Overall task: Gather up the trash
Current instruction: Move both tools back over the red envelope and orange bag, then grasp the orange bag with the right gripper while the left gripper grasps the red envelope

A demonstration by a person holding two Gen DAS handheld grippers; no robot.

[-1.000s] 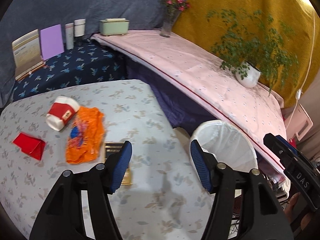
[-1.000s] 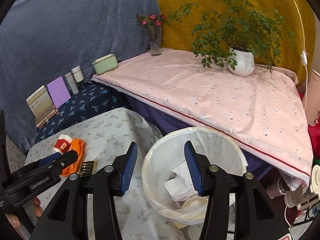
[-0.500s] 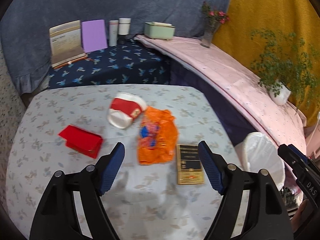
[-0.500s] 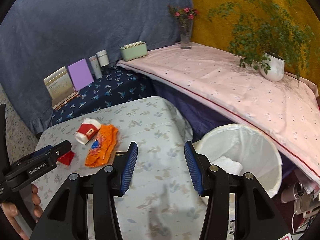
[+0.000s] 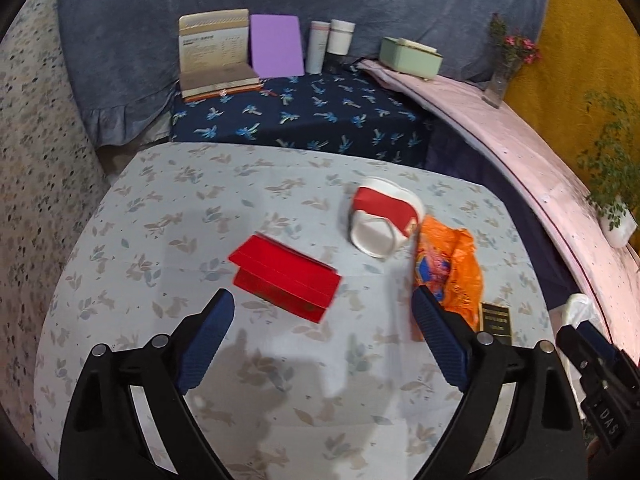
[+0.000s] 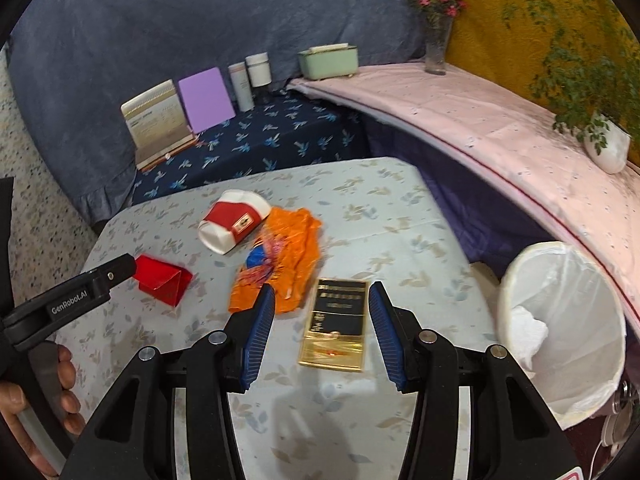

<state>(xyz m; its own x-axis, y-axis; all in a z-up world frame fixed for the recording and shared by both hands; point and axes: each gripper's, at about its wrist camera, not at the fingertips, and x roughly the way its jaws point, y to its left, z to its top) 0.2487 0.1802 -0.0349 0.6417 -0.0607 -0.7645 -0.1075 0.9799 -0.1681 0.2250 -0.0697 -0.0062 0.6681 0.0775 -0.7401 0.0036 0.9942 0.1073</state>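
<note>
Both views swung from bin [image 6: 568, 320] | floral table [image 5: 200, 208] now central

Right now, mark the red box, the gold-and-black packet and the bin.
red box [image 5: 286, 280], left wrist view, top flap.
gold-and-black packet [image 6: 338, 318], right wrist view, middle of its face.
bin [image 6: 516, 268], right wrist view, near rim.

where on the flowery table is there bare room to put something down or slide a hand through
Bare cloth runs along the far edge of the table, behind the red box and the paper cup, and along its left side. The near strip under both grippers is bare too. Crowded: cup, orange wrapper and gold-black box cluster toward the bin side.
</note>
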